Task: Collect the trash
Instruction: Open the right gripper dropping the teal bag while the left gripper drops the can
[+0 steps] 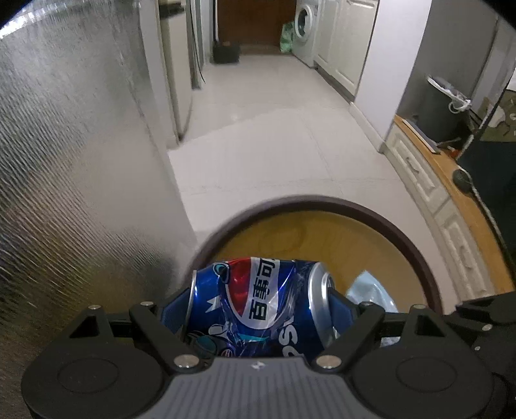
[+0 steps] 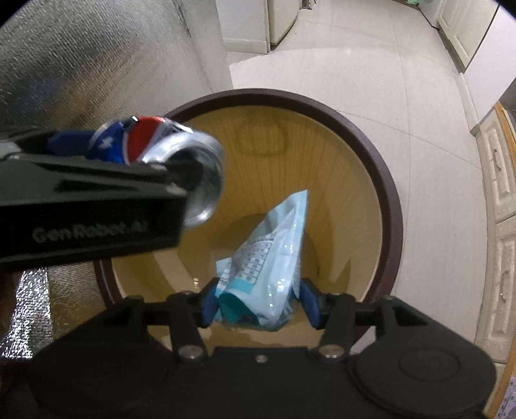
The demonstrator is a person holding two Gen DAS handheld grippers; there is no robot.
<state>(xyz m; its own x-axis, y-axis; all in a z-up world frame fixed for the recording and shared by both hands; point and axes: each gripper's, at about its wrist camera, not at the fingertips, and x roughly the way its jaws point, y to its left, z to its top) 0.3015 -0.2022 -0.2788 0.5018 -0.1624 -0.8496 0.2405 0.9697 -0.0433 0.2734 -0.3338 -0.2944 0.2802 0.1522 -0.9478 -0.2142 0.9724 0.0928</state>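
Note:
My left gripper (image 1: 261, 301) is shut on a crushed blue Pepsi can (image 1: 258, 303), held sideways over the near left rim of a round bin (image 1: 322, 203) with a dark brown rim and tan inside. In the right wrist view the can (image 2: 154, 145) and left gripper (image 2: 180, 167) hang over the bin's (image 2: 380, 167) left side. My right gripper (image 2: 258, 306) is shut on a light blue plastic wrapper (image 2: 271, 258), held over the bin's opening. The wrapper also shows in the left wrist view (image 1: 367, 290).
A silver foil-textured surface (image 1: 74, 161) rises at the left of the bin. White tiled floor (image 1: 274, 145) stretches ahead. A white cabinet with a wooden top (image 1: 429, 174) runs along the right. A washing machine (image 1: 306, 29) stands far back.

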